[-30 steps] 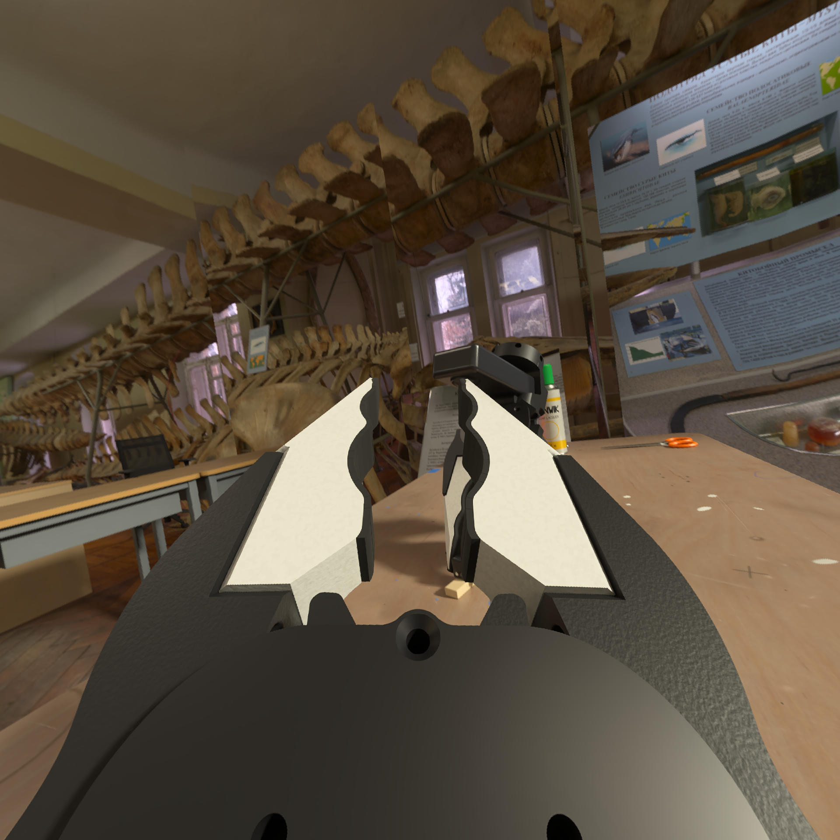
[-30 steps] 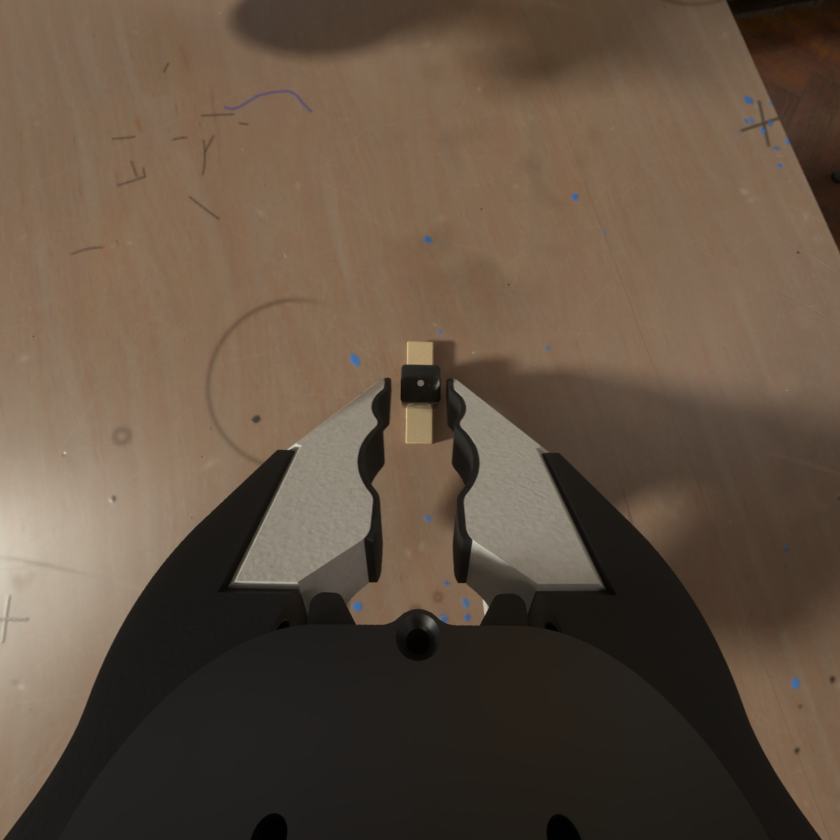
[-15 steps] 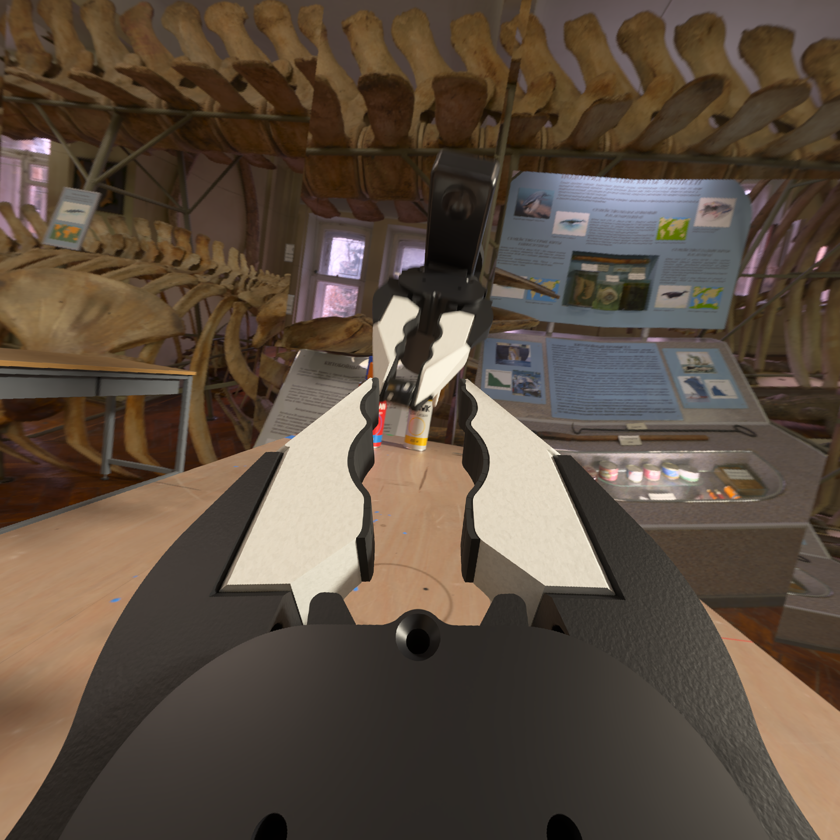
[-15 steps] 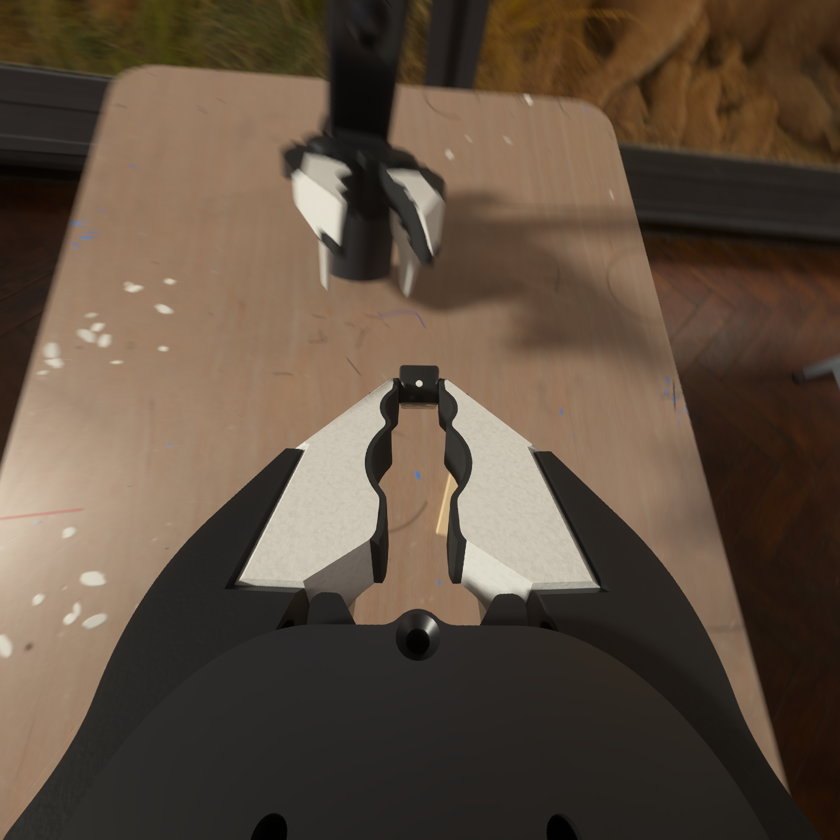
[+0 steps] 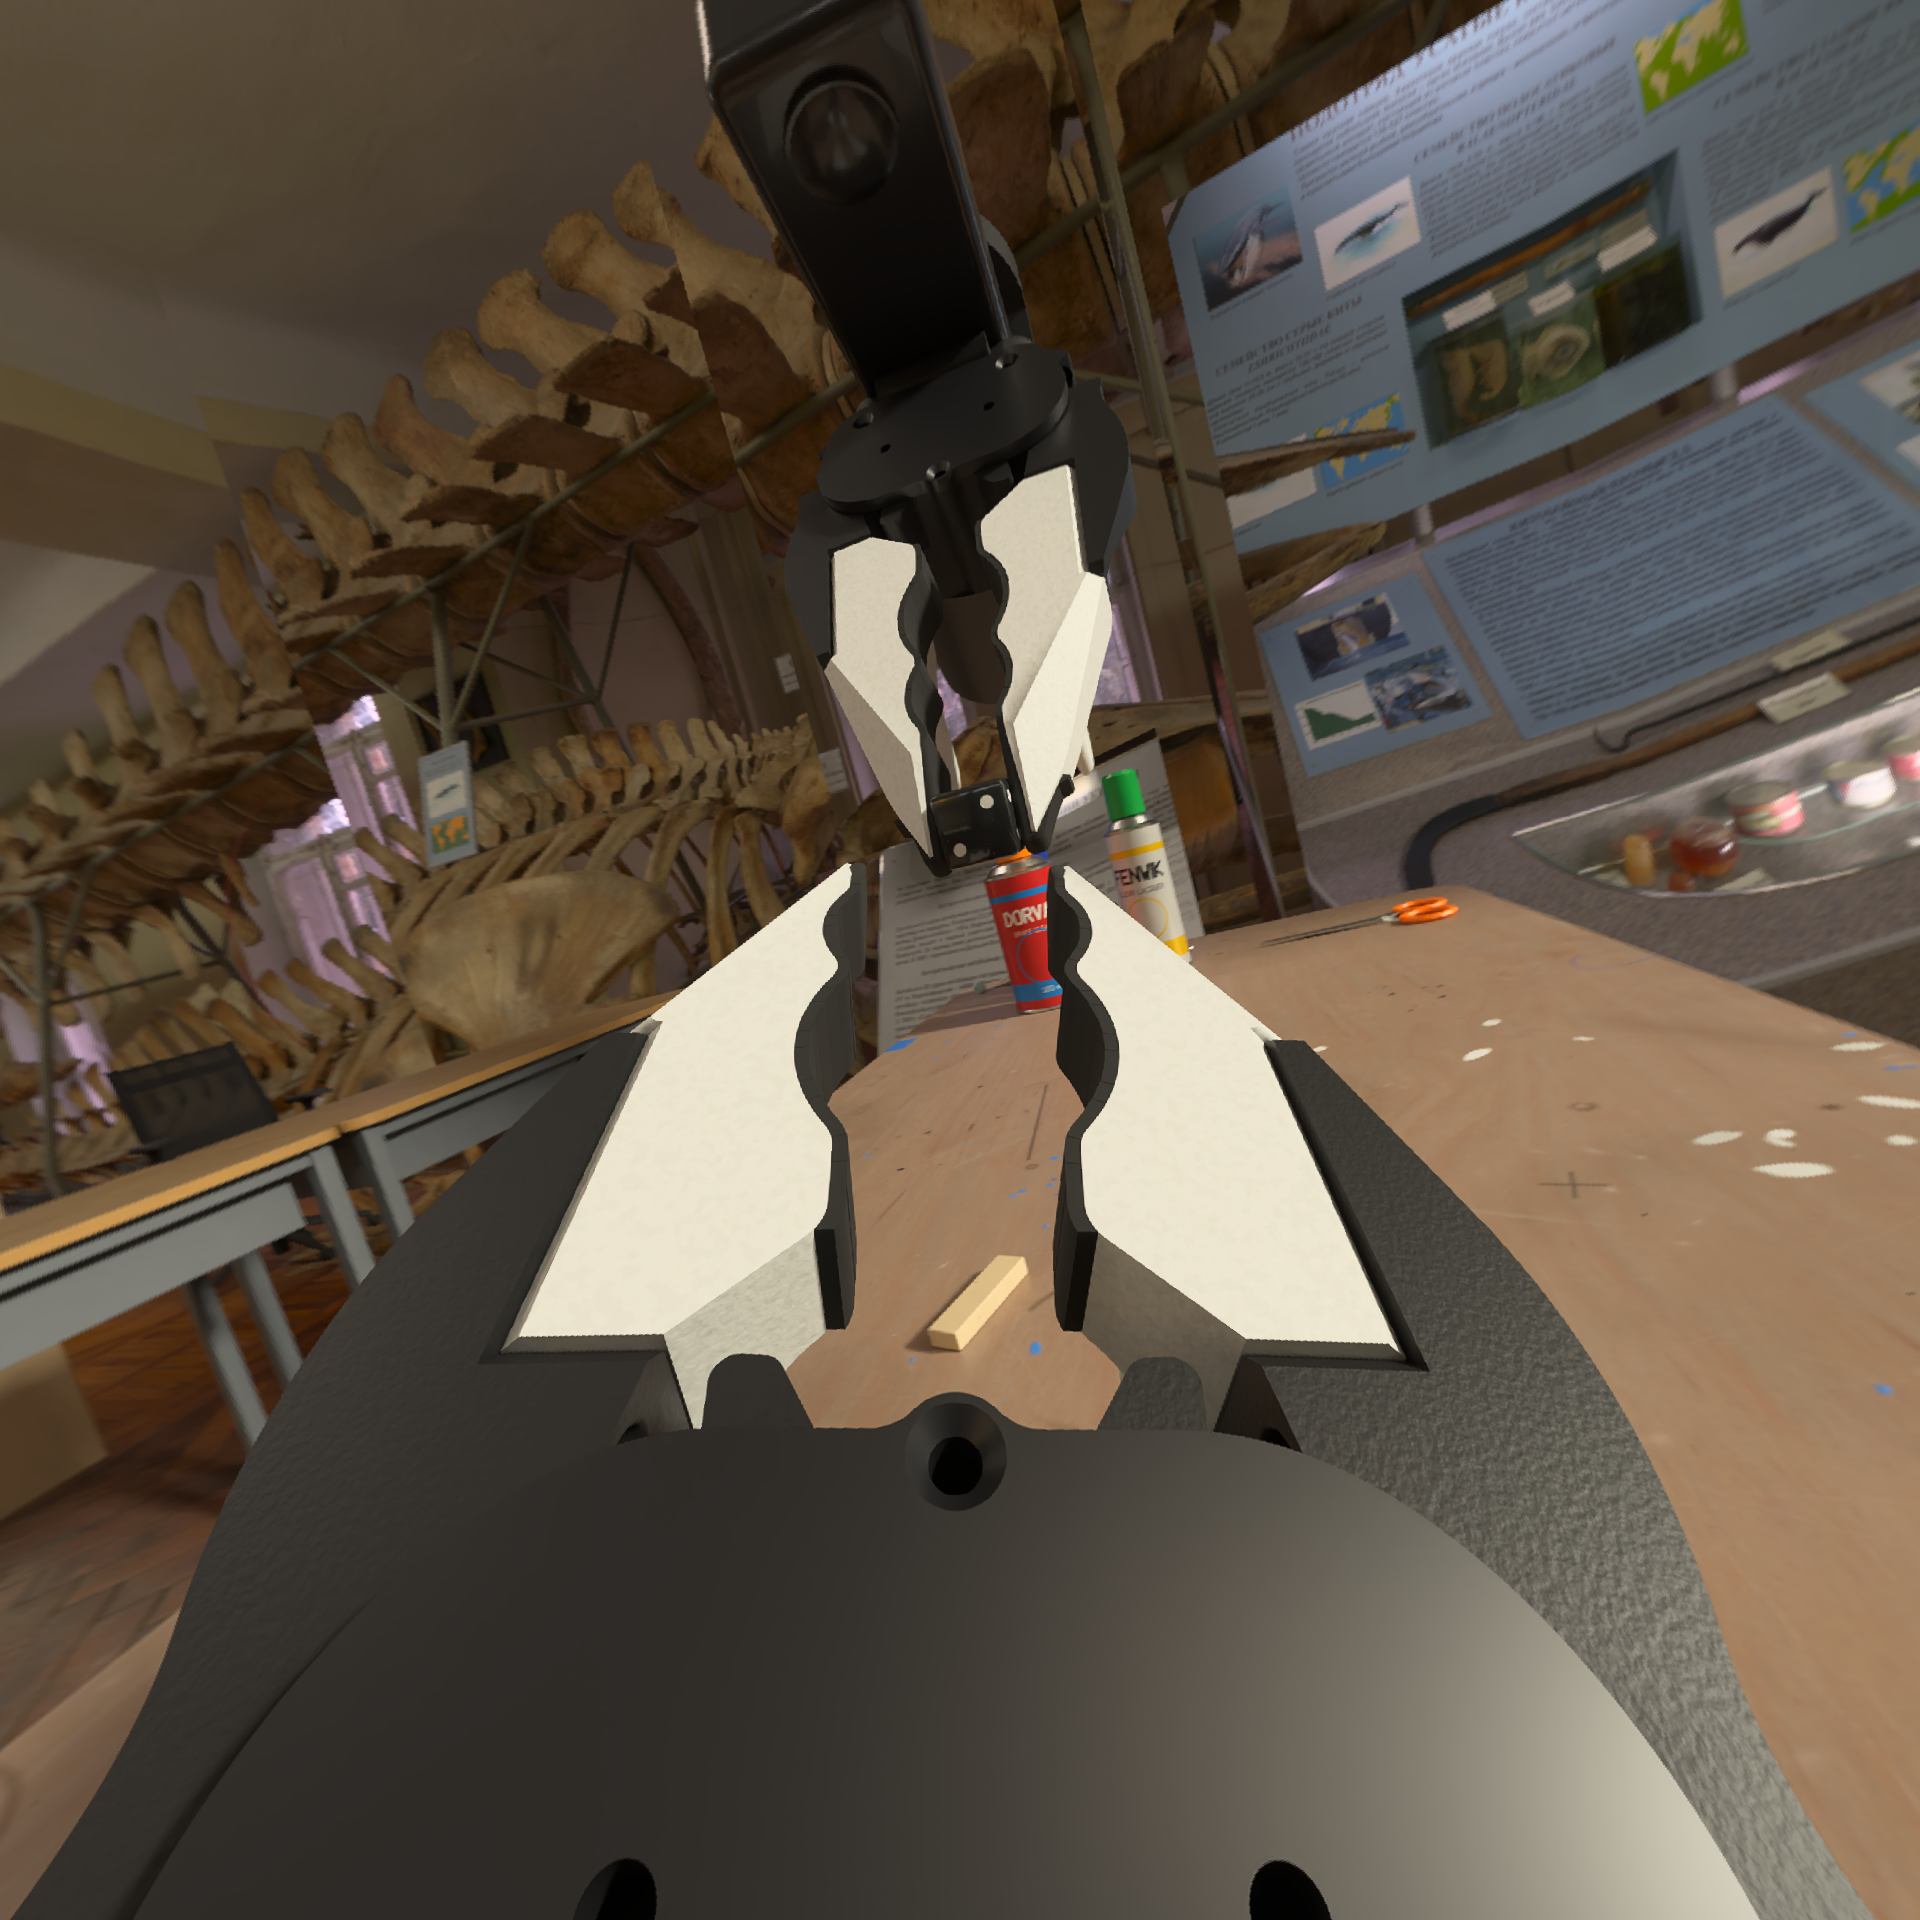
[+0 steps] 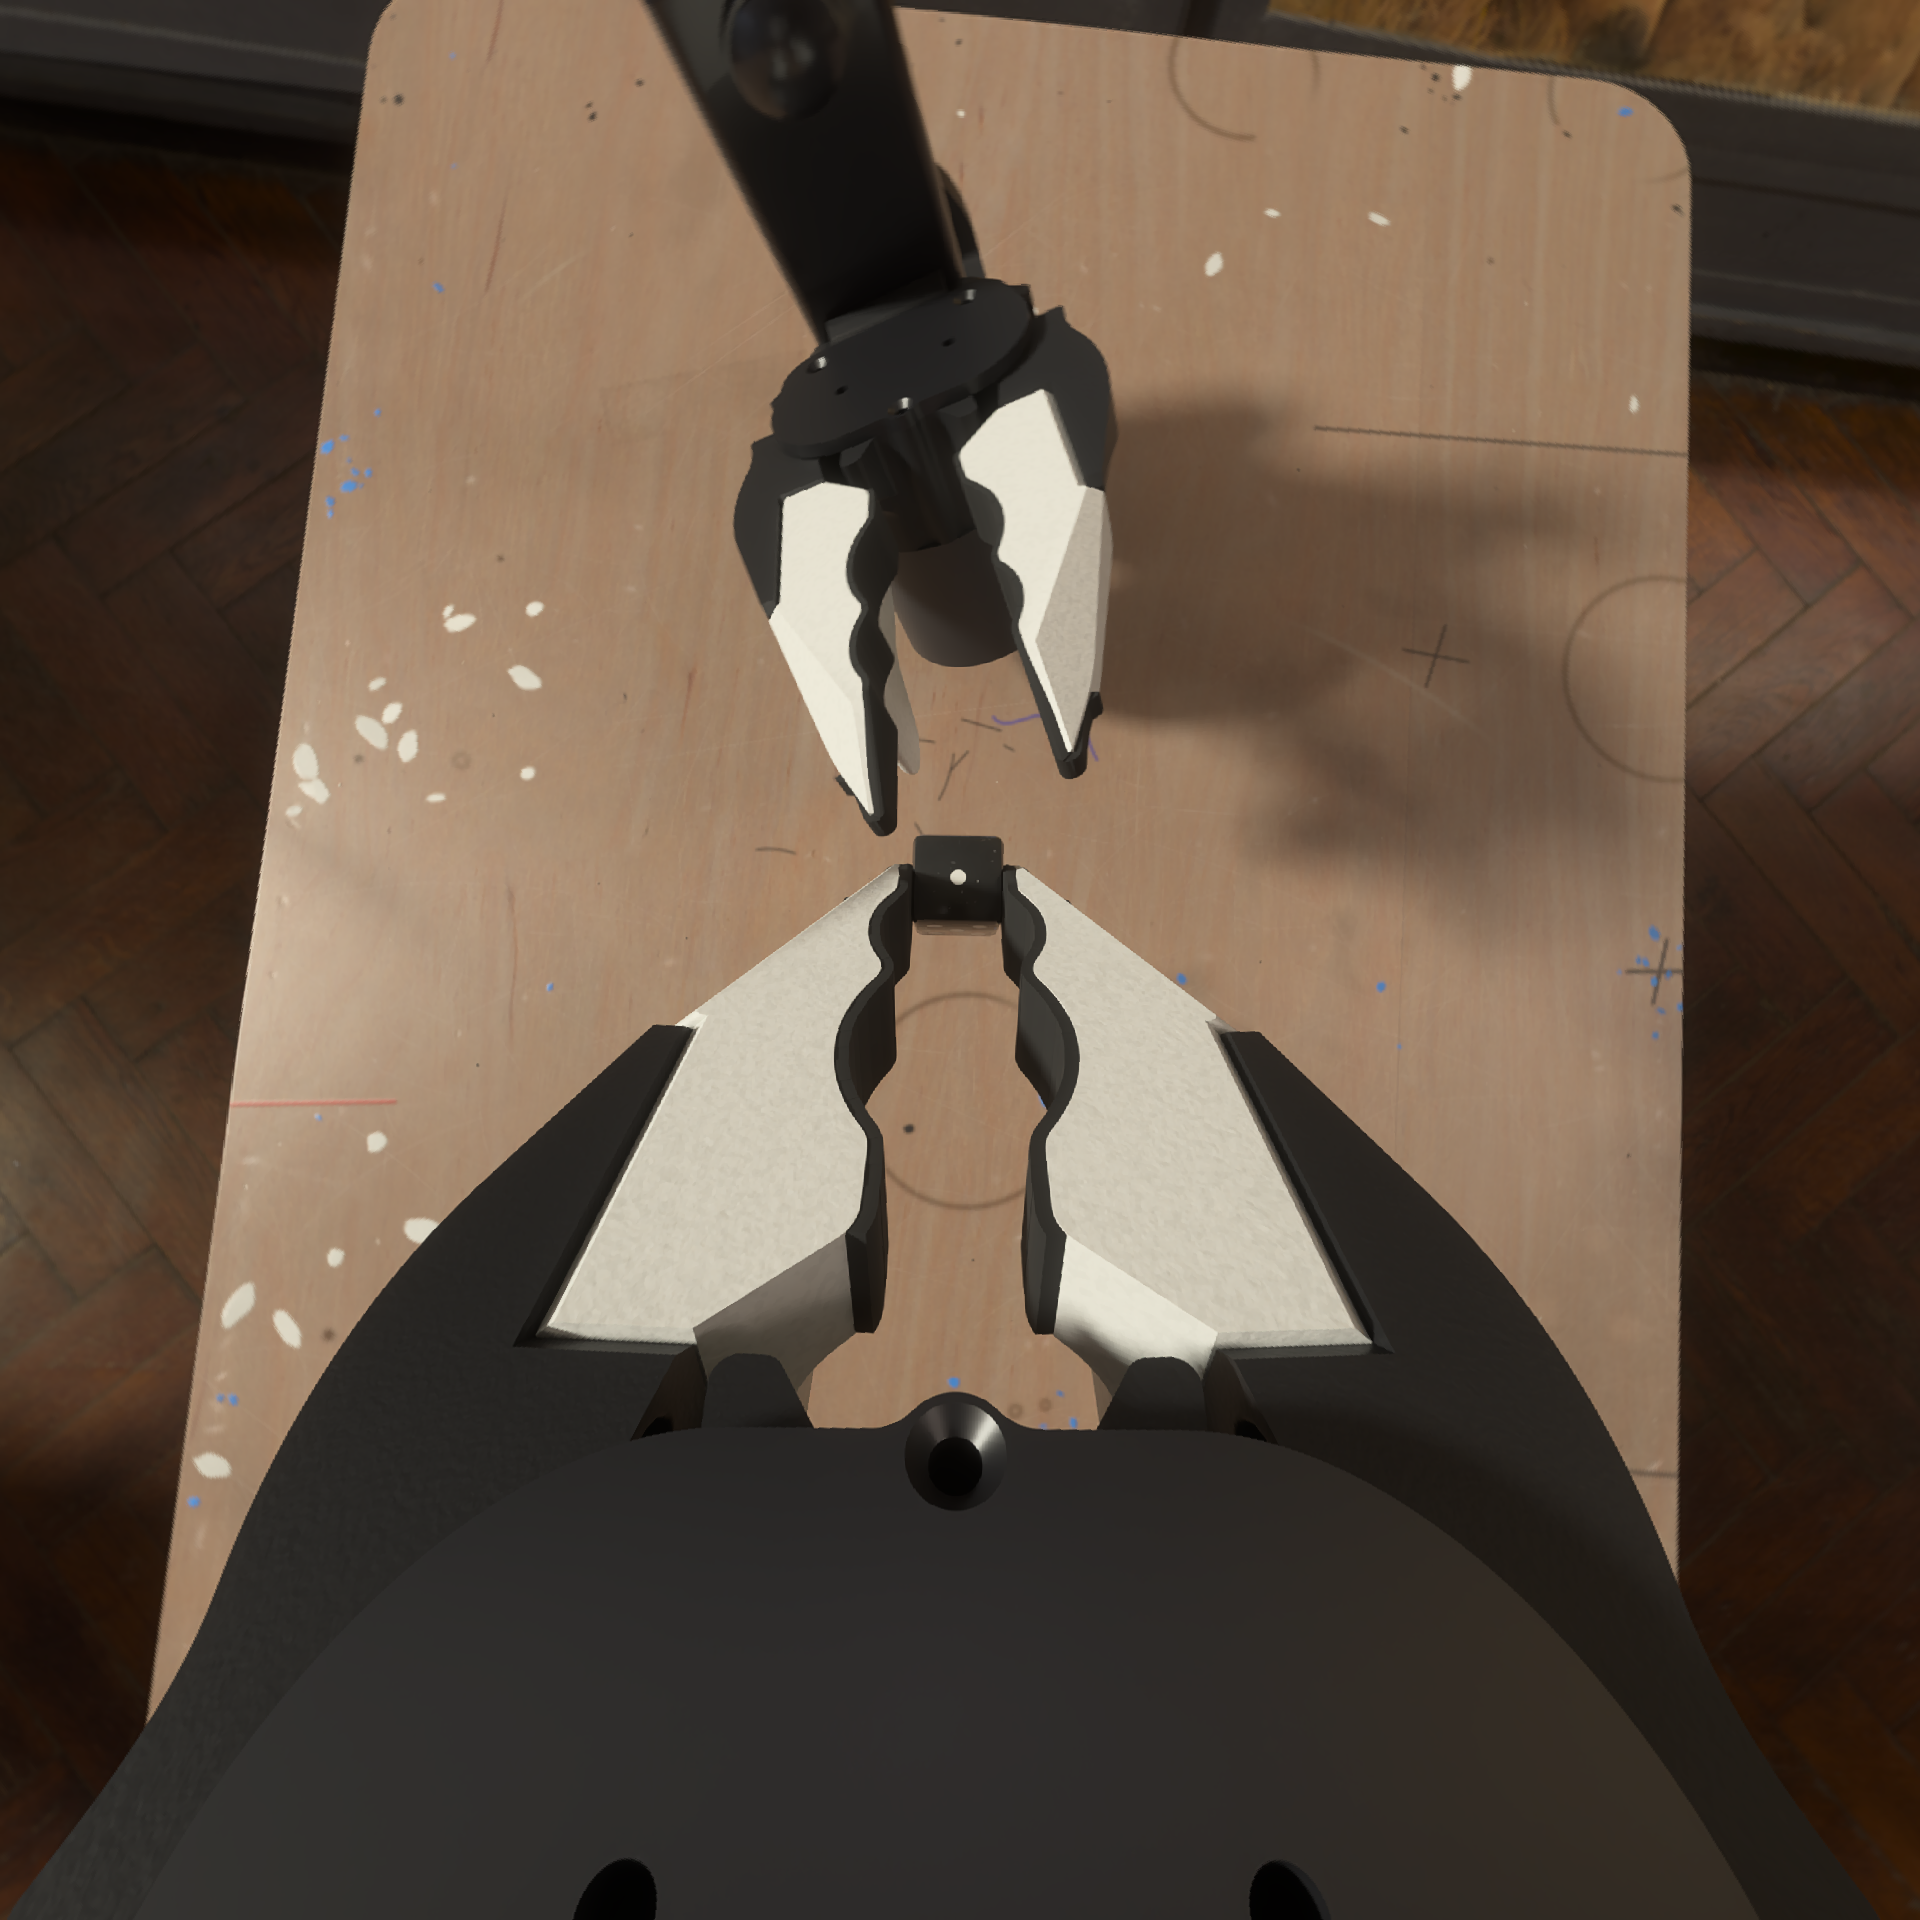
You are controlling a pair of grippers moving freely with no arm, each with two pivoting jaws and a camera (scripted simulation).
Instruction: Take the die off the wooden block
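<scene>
My right gripper (image 6: pixel 958 902) is shut on the small black die (image 6: pixel 958 878) and holds it high above the wooden table (image 6: pixel 623 520). In the left wrist view it (image 5: pixel 977 844) hangs point-down with the die (image 5: pixel 971 816) between its tips. The pale wooden block (image 5: pixel 977 1314) lies flat on the table, bare, below and between my left gripper's fingers. My left gripper (image 5: pixel 951 883) is open and empty, its tips just under the die. It shows in the right wrist view (image 6: pixel 975 792) facing the die. The block does not show in the right wrist view.
A red spray can (image 5: pixel 1023 935) and a white can with a green cap (image 5: pixel 1138 862) stand at the table's far end. Orange scissors (image 5: pixel 1418 912) lie far right. Dark parquet floor (image 6: pixel 156 727) surrounds the table. Other desks stand to the left.
My right gripper closed on the die and lifted it off the block, high above the table. My left gripper swung round and rose so its open tips face the die. The block stayed down.
</scene>
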